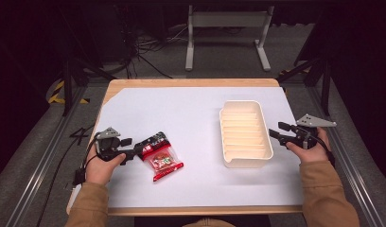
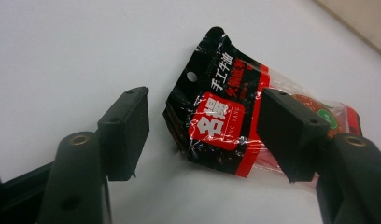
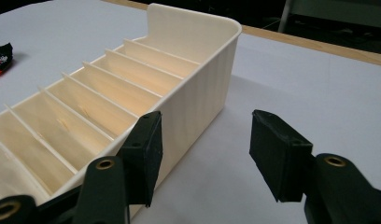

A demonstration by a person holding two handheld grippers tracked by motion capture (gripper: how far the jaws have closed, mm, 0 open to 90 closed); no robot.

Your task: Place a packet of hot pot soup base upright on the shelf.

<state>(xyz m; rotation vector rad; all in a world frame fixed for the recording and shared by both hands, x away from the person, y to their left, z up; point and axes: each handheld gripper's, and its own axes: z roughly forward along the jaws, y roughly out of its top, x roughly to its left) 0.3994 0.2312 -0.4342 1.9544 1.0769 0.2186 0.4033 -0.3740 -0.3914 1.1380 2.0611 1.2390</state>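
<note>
The left gripper [image 2: 205, 135] stands spread around the crinkled black-and-red plastic snack packet [image 2: 226, 112]; the right gripper [image 3: 205, 156], also spread, sits beside the cream ribbed plastic tray [image 3: 202, 88].

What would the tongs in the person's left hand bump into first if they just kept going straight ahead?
Probably the red and black snack packet: it lies on the white table cover right ahead of the open left tongs, its near end between the tips.
</note>
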